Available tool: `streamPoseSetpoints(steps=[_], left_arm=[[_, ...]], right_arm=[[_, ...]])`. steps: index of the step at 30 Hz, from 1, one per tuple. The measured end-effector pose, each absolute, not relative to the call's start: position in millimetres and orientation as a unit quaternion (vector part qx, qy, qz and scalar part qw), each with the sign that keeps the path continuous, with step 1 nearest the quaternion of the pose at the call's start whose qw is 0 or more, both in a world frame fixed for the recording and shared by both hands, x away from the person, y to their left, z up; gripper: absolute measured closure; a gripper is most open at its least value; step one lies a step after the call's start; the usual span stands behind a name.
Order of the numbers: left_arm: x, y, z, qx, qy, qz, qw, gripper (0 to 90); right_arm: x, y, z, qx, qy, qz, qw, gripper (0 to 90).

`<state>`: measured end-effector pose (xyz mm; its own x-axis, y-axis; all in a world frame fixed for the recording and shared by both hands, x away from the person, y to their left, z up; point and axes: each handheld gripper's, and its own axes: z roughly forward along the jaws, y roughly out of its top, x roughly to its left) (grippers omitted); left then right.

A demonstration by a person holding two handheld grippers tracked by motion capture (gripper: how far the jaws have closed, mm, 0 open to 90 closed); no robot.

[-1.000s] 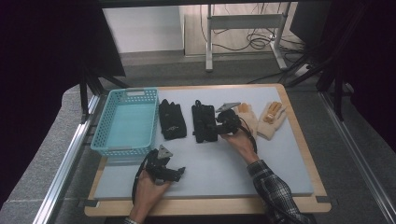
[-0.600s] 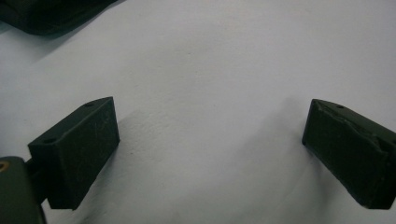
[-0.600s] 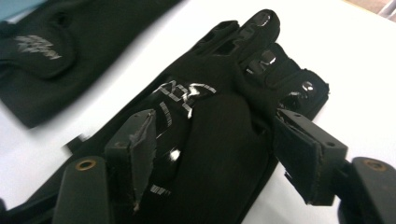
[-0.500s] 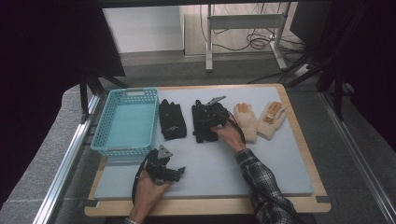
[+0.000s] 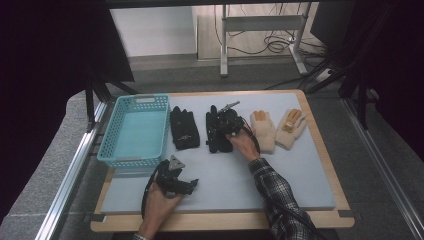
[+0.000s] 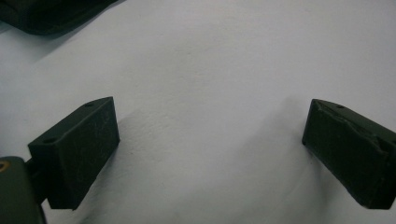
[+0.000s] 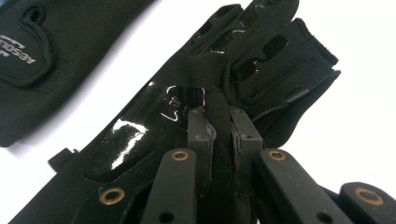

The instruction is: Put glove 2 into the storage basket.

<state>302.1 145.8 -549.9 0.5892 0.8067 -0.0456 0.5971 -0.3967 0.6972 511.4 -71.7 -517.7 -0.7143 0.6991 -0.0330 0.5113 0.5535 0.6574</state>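
Two black gloves lie side by side mid-table, with two beige gloves [image 5: 263, 131] to their right. My right gripper [image 5: 227, 120] sits on the right black glove [image 5: 216, 140]. In the right gripper view that gripper [image 7: 223, 116] is shut, pinching a fold of this glove [image 7: 154, 126] near its shiny patch. The left black glove [image 5: 184, 128] lies flat and untouched [image 7: 56, 56]. My left gripper [image 5: 190, 185] rests low over the grey mat near the front. Its jaws stand wide open [image 6: 210, 149] with nothing between them.
A teal basket [image 5: 112, 150] with nothing in it stands at the left of the grey mat [image 5: 280, 185]. The wooden table edge [image 5: 225, 220] runs along the front. A dark corner of a black glove [image 6: 46, 14] shows in the left gripper view.
My right gripper has moved left, away from the beige gloves and onto the right black glove, where it now pinches the fabric. The left gripper has stayed put.
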Motion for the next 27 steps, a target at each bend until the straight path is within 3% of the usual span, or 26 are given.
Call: streamPoseSetpoints(steps=[8, 16, 27], left_arm=[[302, 146, -550, 0.822, 0.426, 0.152, 0.345, 4.1], [302, 146, -550, 0.822, 0.427, 0.152, 0.345, 4.1], [302, 145, -550, 0.820, 0.428, 0.153, 0.347, 4.1]], right_arm=[[491, -84, -491, 0.353, 0.853, 0.358, 0.137, 81.0], [439, -106, -463, 0.353, 0.836, 0.401, 0.121, 80.8], [367, -131, -476, 0.371, 0.827, 0.411, 0.102, 80.4]])
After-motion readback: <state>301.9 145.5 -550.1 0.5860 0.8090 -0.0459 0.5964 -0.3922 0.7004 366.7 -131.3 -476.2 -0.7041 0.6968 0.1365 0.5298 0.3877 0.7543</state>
